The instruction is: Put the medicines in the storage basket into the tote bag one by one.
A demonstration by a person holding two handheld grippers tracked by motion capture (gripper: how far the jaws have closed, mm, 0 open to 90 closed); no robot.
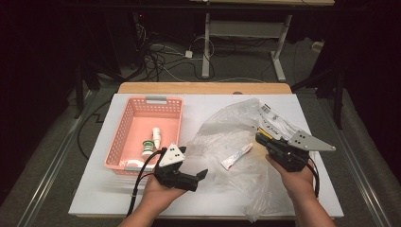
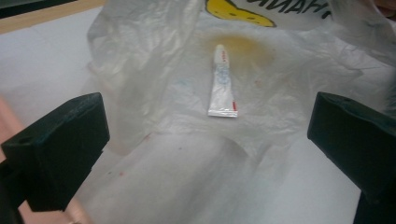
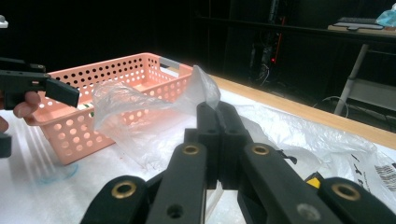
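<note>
The small white squeezed tube [image 2: 222,84] lies inside the crumpled clear plastic bag [image 1: 222,137] on the white desk [image 1: 94,189]. The right tongs [image 3: 212,109] pinch the bag's edge, holding it up; the left tongs [image 1: 201,165] are spread, facing the tube. Judged step: emptying the bag into the pink perforated basket [image 1: 124,125]; next, reach in and close on the tube.

The table [image 1: 94,198] is looked down on from above and behind the person's side, forward toward the floor beyond; the left gripper [image 1: 196,174] and right gripper [image 1: 261,137] are seen from some way off; from the left gripper's camera the clear plastic bag [image 2: 280,93] and the small tube [image 2: 223,84] ahead of the wide-set jaws are viewed closely, downward; from the right gripper's camera a low, level look is taken along the closed jaws, past the pinched bag toward the pink basket [image 3: 93,107]; the bag is shared by all three views, the tube by the high and left gripper views.
</note>
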